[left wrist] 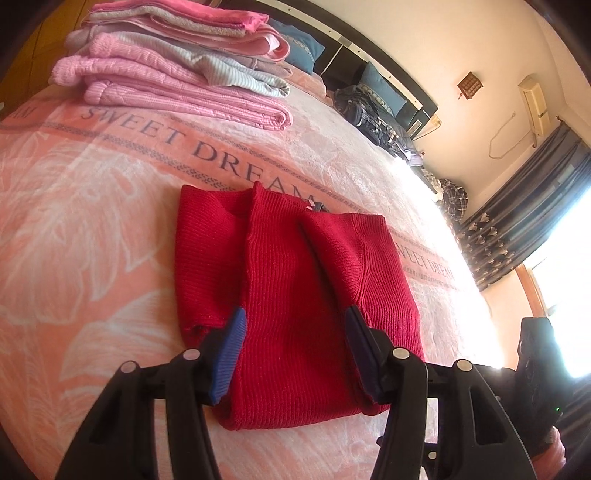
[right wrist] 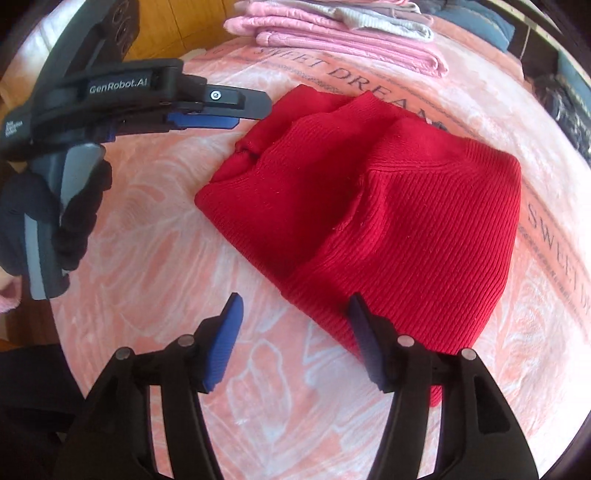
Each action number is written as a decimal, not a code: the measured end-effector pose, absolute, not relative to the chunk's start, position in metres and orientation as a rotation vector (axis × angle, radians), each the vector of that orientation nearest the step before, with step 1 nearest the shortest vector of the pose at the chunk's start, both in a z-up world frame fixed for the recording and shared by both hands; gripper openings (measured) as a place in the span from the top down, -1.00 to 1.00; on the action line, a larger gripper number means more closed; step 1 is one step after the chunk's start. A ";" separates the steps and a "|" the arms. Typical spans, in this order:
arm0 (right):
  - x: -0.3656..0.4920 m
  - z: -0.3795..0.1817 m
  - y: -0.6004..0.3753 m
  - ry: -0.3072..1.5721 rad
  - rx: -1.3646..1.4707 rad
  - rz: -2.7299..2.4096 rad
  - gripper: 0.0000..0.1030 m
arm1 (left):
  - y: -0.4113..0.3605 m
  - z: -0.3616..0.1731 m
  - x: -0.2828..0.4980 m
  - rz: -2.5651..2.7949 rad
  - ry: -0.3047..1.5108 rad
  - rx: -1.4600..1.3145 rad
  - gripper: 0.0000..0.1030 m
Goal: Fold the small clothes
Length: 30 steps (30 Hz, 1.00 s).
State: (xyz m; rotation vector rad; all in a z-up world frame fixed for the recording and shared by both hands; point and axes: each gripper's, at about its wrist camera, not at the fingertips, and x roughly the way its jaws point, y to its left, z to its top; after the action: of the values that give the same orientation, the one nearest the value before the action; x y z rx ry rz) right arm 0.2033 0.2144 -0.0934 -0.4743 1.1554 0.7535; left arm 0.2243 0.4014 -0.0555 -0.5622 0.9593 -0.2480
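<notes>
A red ribbed knit sweater lies folded into a rough rectangle on the pink "SWEET DREAM" blanket. My left gripper is open, and its blue pads straddle the sweater's near end from above without pinching any cloth. In the right wrist view the same sweater fills the middle right. My right gripper is open at its near corner, right finger over the red edge, left finger over bare blanket. The left gripper shows side-on at upper left, held by a gloved hand, beside the sweater's far left corner.
A stack of folded pink, grey and striped clothes sits at the far side of the bed. Blue pillows and dark plaid clothes lie along the headboard. Curtains and a bright window are on the right.
</notes>
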 end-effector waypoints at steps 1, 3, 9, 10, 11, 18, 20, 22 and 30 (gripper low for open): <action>0.203 -0.097 0.218 1.138 -0.516 0.738 -0.15 | 0.401 -0.057 0.224 -0.250 0.964 -0.562 -0.09; 0.203 -0.105 0.222 1.113 -0.591 0.712 -0.08 | 0.401 -0.062 0.224 -0.255 0.975 -0.568 -0.09; 0.213 -0.115 0.209 1.154 -0.537 0.743 0.70 | 0.402 -0.068 0.226 -0.257 0.992 -0.601 -0.09; 0.217 -0.113 0.204 1.164 -0.497 0.753 0.82 | 0.402 -0.069 0.227 -0.260 0.995 -0.611 -0.09; 0.222 -0.109 0.199 1.174 -0.451 0.763 0.83 | 0.400 -0.070 0.228 -0.264 1.000 -0.622 -0.09; 0.252 -0.065 0.142 1.215 -0.020 0.881 0.87 | 0.377 -0.084 0.245 -0.358 1.052 -0.798 -0.14; 0.258 -0.051 0.126 1.199 0.057 0.891 0.87 | 0.367 -0.092 0.256 -0.405 1.065 -0.896 -0.14; 0.263 -0.040 0.113 1.178 0.112 0.899 0.87 | 0.356 -0.099 0.269 -0.436 1.080 -0.968 -0.15; 0.263 -0.033 0.089 1.156 0.161 0.925 0.87 | 0.322 -0.119 0.322 -0.489 1.038 -1.137 -0.23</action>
State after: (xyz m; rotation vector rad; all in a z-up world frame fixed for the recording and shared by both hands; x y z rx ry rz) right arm 0.2628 0.0893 -0.0329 0.1611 1.1562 0.9252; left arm 0.3220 0.3224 -0.1186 -1.1365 1.0385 -0.4888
